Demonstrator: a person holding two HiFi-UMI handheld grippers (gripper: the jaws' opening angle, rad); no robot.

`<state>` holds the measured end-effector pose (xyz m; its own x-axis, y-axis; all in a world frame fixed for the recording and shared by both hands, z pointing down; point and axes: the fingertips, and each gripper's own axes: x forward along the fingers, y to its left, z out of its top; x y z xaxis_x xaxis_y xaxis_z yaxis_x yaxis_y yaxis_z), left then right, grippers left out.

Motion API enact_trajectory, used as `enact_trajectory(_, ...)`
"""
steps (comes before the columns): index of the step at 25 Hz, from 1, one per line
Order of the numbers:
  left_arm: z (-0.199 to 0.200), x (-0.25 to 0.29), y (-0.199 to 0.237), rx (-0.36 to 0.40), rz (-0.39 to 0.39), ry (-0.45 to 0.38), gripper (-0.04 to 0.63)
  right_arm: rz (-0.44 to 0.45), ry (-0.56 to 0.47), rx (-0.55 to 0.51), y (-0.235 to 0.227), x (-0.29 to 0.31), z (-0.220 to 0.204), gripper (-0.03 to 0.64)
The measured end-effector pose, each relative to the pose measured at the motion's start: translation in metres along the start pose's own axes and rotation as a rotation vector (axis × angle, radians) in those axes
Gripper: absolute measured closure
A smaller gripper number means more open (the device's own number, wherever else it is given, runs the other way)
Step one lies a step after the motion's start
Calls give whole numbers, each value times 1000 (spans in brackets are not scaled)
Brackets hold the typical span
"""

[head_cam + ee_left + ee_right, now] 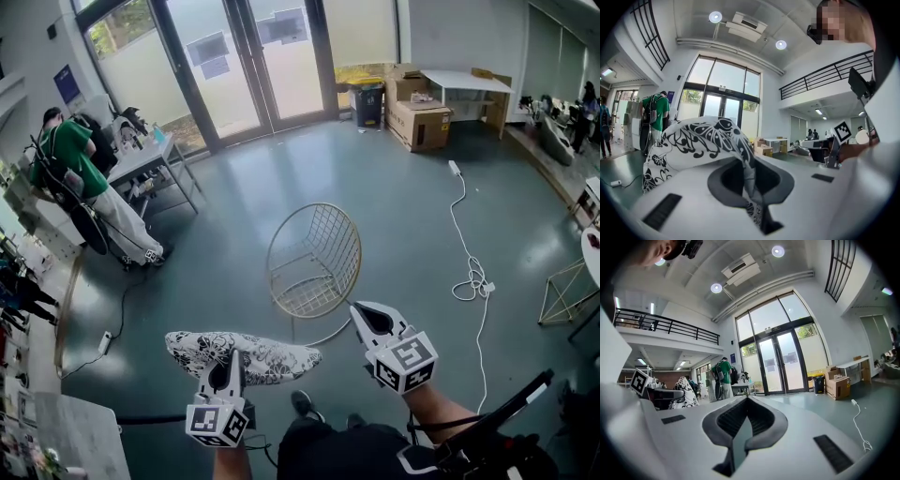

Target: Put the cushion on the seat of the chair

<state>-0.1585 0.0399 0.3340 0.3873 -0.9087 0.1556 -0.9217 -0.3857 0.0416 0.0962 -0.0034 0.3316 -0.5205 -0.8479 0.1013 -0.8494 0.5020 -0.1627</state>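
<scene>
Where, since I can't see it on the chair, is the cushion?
Head view, lower left: the cushion hangs pinched in the left gripper, in front of the person, just short of the wire chair.

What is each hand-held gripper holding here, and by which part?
The left hand-held gripper pinches the patterned cushion by its near edge; the right hand-held gripper is shut and empty.
</scene>
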Motion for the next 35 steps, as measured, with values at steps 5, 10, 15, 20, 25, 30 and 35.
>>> enact_trajectory(5, -2, 31, 22, -7, -40, -1, 575, -38, 11, -9, -11, 24, -1, 609)
enact_trajectory(10, 4, 56, 48, -19, -68, -19, 575, -67, -5, -9, -12, 57, 12, 609)
enact_trajectory(15, 5, 73, 75, -14, -98, -25, 575, -89, -42, -27, -7, 87, 22, 609)
enact_trajectory(20, -2, 95, 109, -24, -120, -16, 575, -96, 7, -19, -5, 130, 9, 609)
enact_trajectory(25, -4, 111, 145, -39, -125, -9, 575, -107, 33, -24, 0, 169, 10, 609)
enact_trajectory(30, -4, 124, 180, -57, -128, -10, 575, -126, 37, -54, 5, 201, 18, 609)
enact_trajectory(35, -6, 133, 202, -55, -145, -8, 575, -150, 43, -50, 10, 219, 22, 609)
